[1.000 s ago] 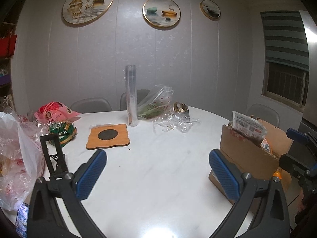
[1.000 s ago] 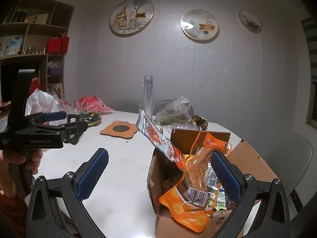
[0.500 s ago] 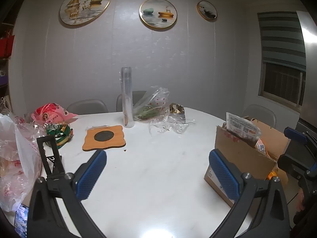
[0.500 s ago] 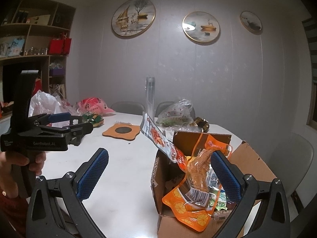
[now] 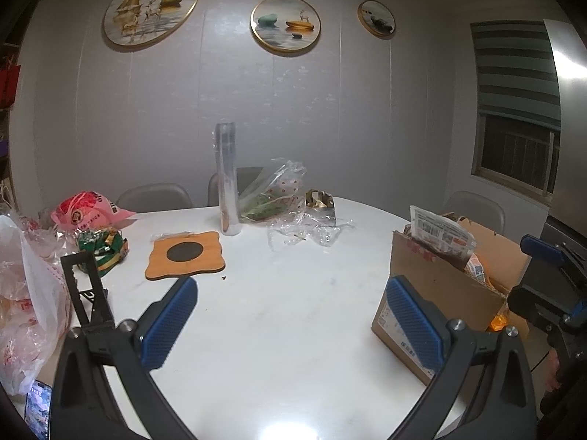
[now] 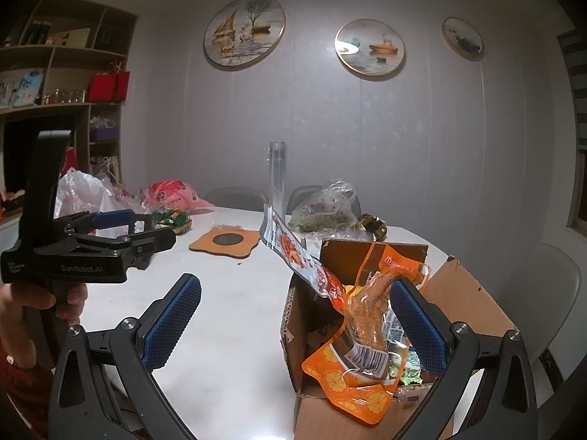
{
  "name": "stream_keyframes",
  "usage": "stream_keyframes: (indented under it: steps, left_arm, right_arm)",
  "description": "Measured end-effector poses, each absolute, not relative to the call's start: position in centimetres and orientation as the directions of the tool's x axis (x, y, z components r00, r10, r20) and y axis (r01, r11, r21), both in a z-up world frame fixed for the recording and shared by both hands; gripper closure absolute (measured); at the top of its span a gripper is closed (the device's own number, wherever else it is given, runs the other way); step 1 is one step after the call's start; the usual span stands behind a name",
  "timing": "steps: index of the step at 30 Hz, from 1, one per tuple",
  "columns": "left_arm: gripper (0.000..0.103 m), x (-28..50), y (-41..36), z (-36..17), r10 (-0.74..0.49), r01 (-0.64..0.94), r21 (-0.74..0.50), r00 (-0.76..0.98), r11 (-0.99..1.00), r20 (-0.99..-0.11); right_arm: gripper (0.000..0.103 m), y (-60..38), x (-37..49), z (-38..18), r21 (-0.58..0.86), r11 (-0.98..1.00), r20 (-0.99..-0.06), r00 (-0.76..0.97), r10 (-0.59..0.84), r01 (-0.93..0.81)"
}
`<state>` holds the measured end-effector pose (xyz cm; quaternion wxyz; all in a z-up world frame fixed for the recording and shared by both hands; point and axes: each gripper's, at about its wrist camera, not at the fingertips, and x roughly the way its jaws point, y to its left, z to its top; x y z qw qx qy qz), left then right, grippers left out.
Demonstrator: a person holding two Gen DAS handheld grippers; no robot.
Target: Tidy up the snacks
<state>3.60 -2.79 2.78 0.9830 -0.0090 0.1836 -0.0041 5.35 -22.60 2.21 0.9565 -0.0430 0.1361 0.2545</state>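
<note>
Now both grippers, left gripper [image 5: 291, 324] and right gripper [image 6: 293, 324], are hovering with jaws wide; better approaching the loose snack packets [image 5: 102, 247] slowly, then carrying them to the cardboard box [image 6: 367, 330].

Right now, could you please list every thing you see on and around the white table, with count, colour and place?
brown cardboard box: one, open, table's right side
orange snack packets: several, sticking out of the box
orange wooden trivet: one, dark round centre, mid-table
clear plastic tube: one, upright, behind the trivet
clear plastic bags: crumpled, far side, greens inside
pink bag: one, far left
green sweets bag: one, beside the pink bag
white plastic bag: one, left edge
round wall pictures: three, gold-rimmed
white table: one
left gripper: blue fingers open, empty
right gripper: blue fingers open, over the box
</note>
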Motion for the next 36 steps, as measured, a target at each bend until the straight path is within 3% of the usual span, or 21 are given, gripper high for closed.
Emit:
stream_keyframes:
  steps: [36]
  left_arm:
    - [0.001,5.3,-0.9,2.6,-0.095,0.091,-0.029,0.926,0.995,-0.364]
  right_arm:
    - [0.0,-20.0,6.1,3.0,-0.007,0.908,-0.289,0.87,0.4,-0.42]
